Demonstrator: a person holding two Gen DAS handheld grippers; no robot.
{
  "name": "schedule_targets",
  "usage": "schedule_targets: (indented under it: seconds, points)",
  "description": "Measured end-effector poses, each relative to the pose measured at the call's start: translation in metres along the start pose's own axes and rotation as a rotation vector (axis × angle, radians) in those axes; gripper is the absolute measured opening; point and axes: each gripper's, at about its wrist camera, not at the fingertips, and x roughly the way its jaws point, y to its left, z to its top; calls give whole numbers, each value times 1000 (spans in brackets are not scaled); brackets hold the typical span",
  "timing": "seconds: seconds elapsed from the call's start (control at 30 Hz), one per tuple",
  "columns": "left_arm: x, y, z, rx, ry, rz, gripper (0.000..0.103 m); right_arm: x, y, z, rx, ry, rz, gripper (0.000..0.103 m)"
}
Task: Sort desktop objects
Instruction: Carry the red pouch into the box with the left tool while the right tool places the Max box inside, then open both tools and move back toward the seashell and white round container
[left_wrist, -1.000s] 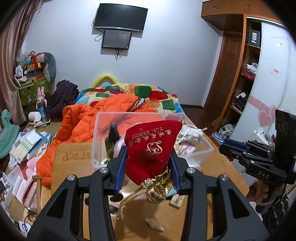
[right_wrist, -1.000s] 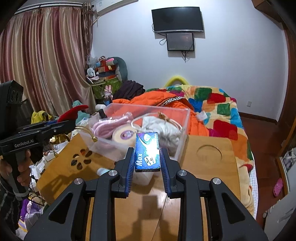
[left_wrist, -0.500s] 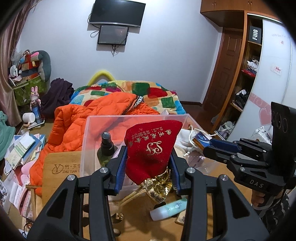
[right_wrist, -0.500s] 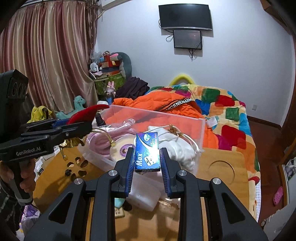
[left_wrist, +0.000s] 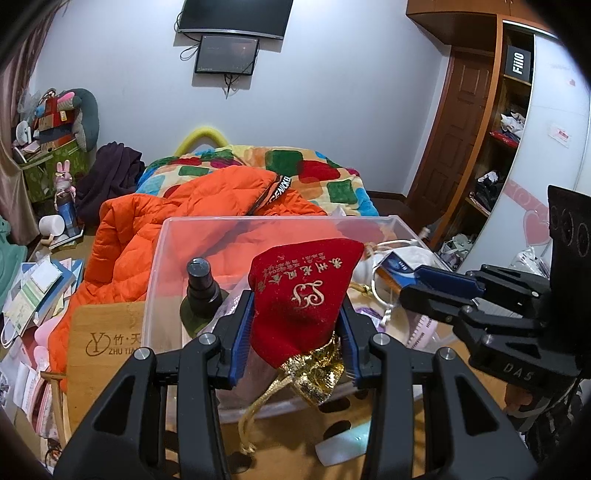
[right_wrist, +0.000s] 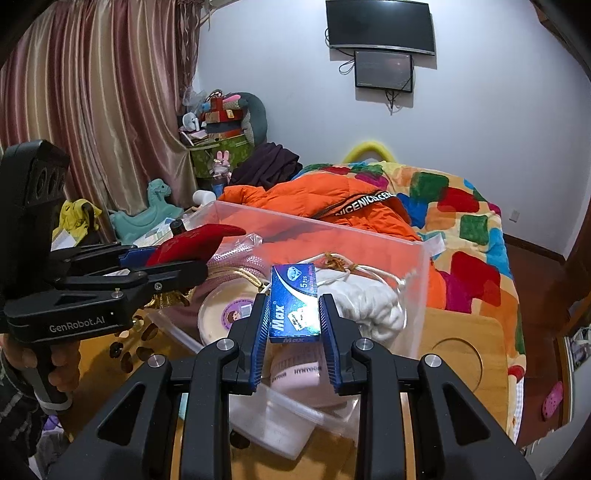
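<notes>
Two hand-held grippers each carry an item toward a clear plastic bin (left_wrist: 159, 266) that fills the middle of both views. In the left wrist view, the left gripper (left_wrist: 295, 332) pinches a red velvet pouch (left_wrist: 303, 291) at centre frame; the pouch's long axis runs from its gold drawstring neck at lower centre up toward the upper right, and its top already overlaps the bin's near wall. In the right wrist view, the right gripper (right_wrist: 293, 325) is clamped on a small blue box (right_wrist: 293, 302) marked "Max", standing upright at centre frame with its long axis pointing away toward the bin's interior. The bin lies straight ahead of and slightly below both pairs of jaws, already holding a dark bottle (left_wrist: 201, 291), a white cloth bundle (right_wrist: 369, 306) and a roll of tape (right_wrist: 225, 314). Both items seem about equally close to the opening, so either could be let go first.
</notes>
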Motion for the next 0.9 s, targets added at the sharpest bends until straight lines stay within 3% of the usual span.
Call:
schedule_targets:
  seconds: [0.37, 0.53, 0.7, 0.83, 0.9]
  points:
    - [17, -2, 0, 23, 21, 19, 44, 18, -1, -3, 6, 29, 20, 24]
    - [16, -1, -1, 13, 26, 11, 55, 14, 1, -4, -3, 41, 0, 25]
    - [13, -8, -4, 40, 26, 30, 65, 4, 5, -7, -19, 18, -37, 45]
    - [6, -14, -6, 45, 13, 49, 67, -10, 8, -9, -14, -9, -57, 50]
    - [2, -14, -6, 39, 10, 38, 73, -16, 7, -10, -2, -15, -65, 58]
